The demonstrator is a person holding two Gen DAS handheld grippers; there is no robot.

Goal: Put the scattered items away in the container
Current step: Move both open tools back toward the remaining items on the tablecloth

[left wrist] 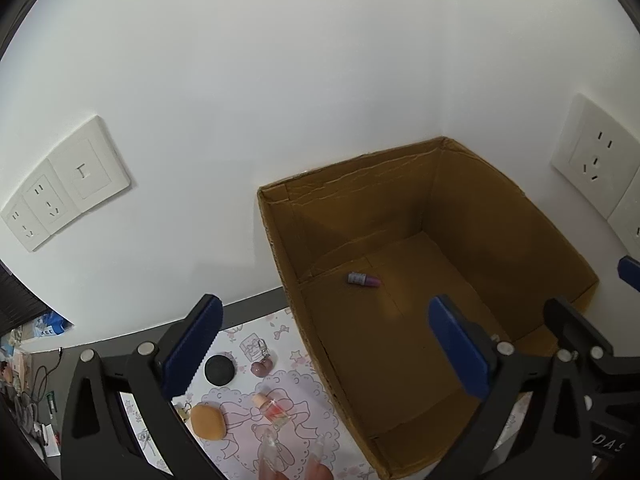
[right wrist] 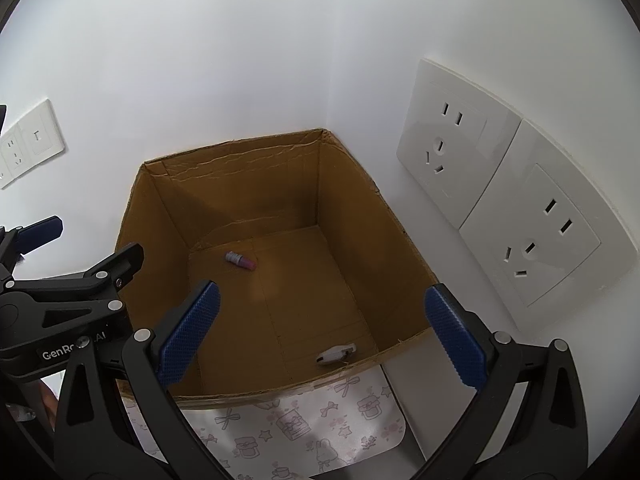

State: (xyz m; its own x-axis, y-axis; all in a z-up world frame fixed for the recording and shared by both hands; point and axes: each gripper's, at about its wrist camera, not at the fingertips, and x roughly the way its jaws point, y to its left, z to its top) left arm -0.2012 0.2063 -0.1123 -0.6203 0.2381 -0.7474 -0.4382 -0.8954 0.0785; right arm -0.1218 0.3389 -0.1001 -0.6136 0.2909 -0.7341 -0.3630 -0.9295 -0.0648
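The cardboard box [left wrist: 460, 208] holds a small purple bottle [left wrist: 363, 279] and a white item [right wrist: 336, 354]; both grippers hover above it, left gripper [left wrist: 328, 344] fingers apart and empty; right gripper [right wrist: 320, 332] likewise; perfume bottle [left wrist: 274, 410], sponge [left wrist: 207, 422] lie on the mat [left wrist: 280, 332].

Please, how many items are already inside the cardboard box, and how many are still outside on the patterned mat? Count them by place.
Inside the cardboard box: 2, a small purple bottle and a white item.
On the patterned mat: 4, a black disc, orange sponge, perfume bottle, pink trinket.
Total: 6.
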